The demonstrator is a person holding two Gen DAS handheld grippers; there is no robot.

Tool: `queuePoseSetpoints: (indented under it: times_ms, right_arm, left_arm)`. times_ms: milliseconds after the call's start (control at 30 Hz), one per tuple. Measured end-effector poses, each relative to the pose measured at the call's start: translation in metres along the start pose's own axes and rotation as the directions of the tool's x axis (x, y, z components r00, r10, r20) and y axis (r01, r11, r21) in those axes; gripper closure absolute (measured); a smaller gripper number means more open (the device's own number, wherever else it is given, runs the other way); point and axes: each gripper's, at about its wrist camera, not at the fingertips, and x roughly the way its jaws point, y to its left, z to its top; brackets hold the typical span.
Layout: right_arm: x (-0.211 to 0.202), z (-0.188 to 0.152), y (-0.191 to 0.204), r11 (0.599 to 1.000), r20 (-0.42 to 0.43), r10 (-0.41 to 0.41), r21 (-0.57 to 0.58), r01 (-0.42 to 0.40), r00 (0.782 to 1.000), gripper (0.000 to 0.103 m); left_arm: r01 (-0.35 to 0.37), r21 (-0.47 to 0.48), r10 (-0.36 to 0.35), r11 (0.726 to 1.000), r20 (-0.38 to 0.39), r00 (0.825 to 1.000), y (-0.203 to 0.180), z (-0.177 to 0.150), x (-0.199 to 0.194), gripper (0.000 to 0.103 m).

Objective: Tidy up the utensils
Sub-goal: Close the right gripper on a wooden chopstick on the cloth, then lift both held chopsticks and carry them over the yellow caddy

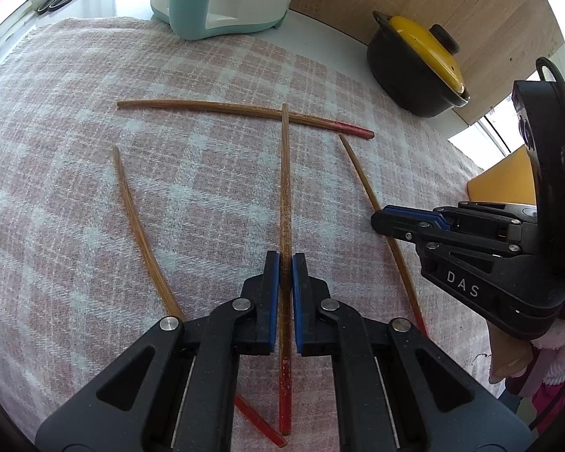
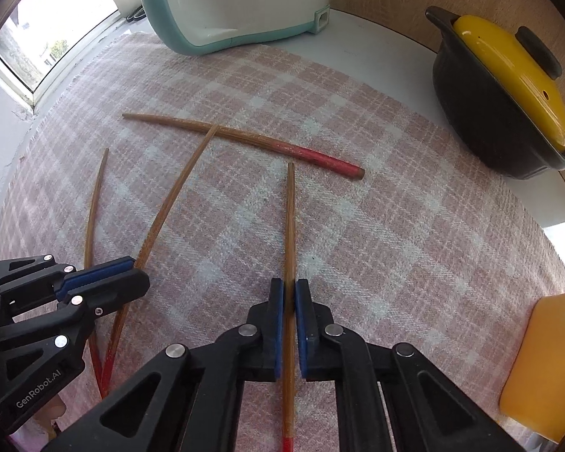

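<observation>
Four red-ended wooden chopsticks are spread over the pink checked cloth. The left gripper is clamped on the middle chopstick, whose thin tip lies over the crosswise chopstick, and the right gripper pinches the right-hand chopstick partway along its shaft. The fourth chopstick lies loose at the left, while a black pot with a yellow lid stands beyond the cloth

Four chopsticks lie on the cloth, pot behind right.
</observation>
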Motion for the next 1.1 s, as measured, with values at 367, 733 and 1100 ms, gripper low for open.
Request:
queuePoseSetpoints:
  times_ms: [367,733,1100]
  right_arm:
    - [-0.027,-0.034,-0.025,0.991,0.090,0.062,0.110,-0.072,0.994,0.100]
    - [-0.059,-0.065,-0.044,0.977,0.194,0.076,0.183,-0.112,0.978,0.100]
    - [-0.108,-0.093,-0.066,0.963,0.306,0.000,0.258,-0.083,0.952,0.099]
  left_arm:
    - [0.016,-0.007,-0.016,1.000,0.039,0.999,-0.005,0.001,-0.023,0.099]
    - [0.024,0.000,-0.024,1.000,0.086,0.996,-0.021,-0.003,-0.039,0.099]
    - [0.070,0.048,-0.076,0.996,0.137,0.988,-0.058,0.000,-0.059,0.099]
